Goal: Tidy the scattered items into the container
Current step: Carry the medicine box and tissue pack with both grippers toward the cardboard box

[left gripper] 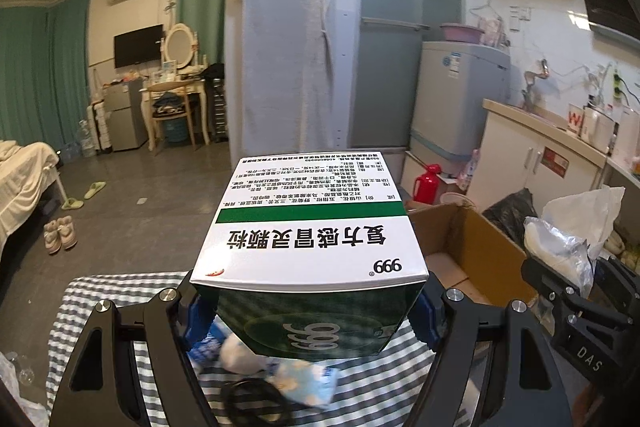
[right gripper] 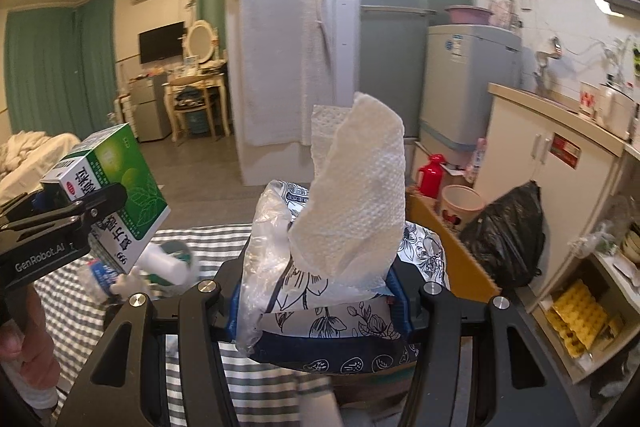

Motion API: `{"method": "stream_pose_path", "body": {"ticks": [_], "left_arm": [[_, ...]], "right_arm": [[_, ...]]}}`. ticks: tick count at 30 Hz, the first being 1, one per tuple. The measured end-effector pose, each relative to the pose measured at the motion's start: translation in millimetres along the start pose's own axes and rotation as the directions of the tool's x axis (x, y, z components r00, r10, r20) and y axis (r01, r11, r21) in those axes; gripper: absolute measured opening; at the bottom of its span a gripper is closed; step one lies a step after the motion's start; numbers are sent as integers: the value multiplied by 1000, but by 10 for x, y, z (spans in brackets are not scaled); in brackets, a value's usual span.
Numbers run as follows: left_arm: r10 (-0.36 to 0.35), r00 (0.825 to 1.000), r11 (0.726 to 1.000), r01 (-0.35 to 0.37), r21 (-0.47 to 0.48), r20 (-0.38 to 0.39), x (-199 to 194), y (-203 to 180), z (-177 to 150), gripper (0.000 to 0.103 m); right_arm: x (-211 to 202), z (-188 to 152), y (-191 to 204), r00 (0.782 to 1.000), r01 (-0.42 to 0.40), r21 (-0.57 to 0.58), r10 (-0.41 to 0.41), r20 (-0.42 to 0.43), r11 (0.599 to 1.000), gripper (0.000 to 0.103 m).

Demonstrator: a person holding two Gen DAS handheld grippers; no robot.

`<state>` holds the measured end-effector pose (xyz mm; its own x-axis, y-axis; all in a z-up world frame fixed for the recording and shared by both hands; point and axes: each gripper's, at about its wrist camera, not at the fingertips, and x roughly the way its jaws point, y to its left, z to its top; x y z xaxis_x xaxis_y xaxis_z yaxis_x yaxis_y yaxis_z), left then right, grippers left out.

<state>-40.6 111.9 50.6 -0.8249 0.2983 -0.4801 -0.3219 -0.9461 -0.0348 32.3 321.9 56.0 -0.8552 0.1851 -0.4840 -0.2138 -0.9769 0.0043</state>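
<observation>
1. The left gripper (left gripper: 308, 311), marked "GenRobot.AI" on its side in the right wrist view, grips a green and white cardboard medicine box (left gripper: 316, 227) between its fingers (left gripper: 196, 319). The box's white top panel, seen upside down, reads "999" with large Chinese characters, and "999" shows again on the green end.
2. Below those fingers lies a grey and white striped cloth (left gripper: 100, 291) over the worktop, with a white plastic bottle (right gripper: 164, 263), a blue patterned packet (left gripper: 308, 381) and a black coiled cable (left gripper: 248, 399) scattered on it.
3. To the right of those fingers, past the cloth's edge, stands an open brown cardboard carton (left gripper: 472, 247).
4. The right gripper (right gripper: 320, 303), marked "DAS" in the left wrist view, is clamped on a soft tissue pack with a black flower print on white wrap (right gripper: 340, 315). A white embossed tissue (right gripper: 360, 195) stands up out of the pack.
5. Beyond the right fingers are a red thermos flask (right gripper: 431, 175), a white cup (right gripper: 462, 203) and a full black rubbish bag (right gripper: 508, 231), just beside the carton.
</observation>
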Motion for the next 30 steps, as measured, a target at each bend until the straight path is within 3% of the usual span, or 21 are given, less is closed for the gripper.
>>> {"method": "stream_pose_path", "body": {"ticks": [15, 30], "left_arm": [[-122, 992, 990, 124, 70, -28, 195, -703, 108, 80], [-175, 977, 976, 188, 114, -120, 597, -1105, 103, 80]], "right_arm": [[18, -19, -612, 993, 115, 61, -113, -33, 992, 55], [411, -31, -841, 987, 125, 50, -119, -106, 991, 55]]}}
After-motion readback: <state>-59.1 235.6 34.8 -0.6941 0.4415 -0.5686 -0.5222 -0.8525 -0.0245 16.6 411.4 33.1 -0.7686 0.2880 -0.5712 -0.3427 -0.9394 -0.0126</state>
